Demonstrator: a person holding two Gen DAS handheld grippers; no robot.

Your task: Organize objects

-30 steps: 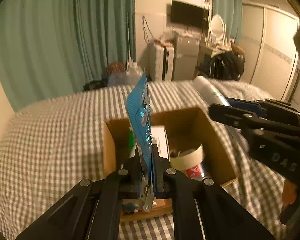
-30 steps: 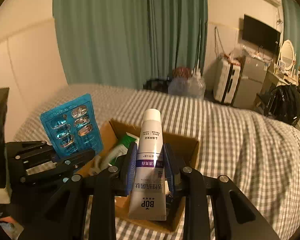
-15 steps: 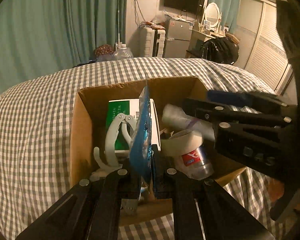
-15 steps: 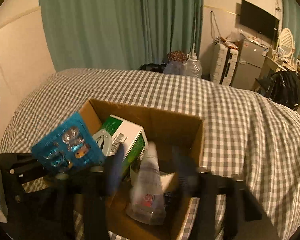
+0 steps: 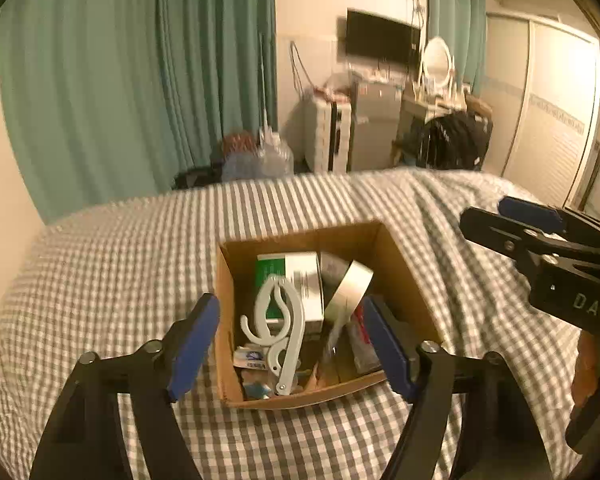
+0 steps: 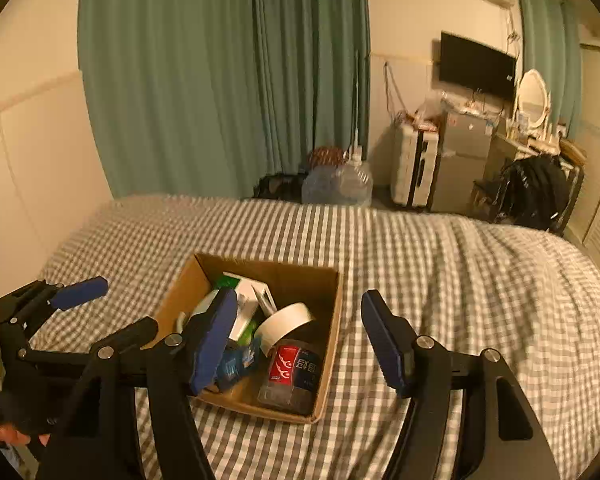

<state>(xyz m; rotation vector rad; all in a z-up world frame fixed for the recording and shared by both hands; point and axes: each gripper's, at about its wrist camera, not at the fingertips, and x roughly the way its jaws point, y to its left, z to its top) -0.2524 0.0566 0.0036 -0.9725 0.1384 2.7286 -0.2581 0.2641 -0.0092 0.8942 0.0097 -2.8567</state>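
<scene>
Cardboard box (image 5: pixel 400 264) now holds blister pack, tube | left gripper (image 5: pixel 292 344) jaws spread, empty | right gripper (image 6: pixel 300 344) likewise

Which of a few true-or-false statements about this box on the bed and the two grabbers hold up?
1. The brown cardboard box sits on a grey-and-white checked bedcover. True.
2. The left gripper clamps a blue pill pack. False: it is open and empty.
3. A white roll of tape lies inside the box. True.
4. The right gripper is shut on a white tube. False: it is open, holding nothing.
5. A pale grey plastic hanger hook lies in the box. True.
</scene>
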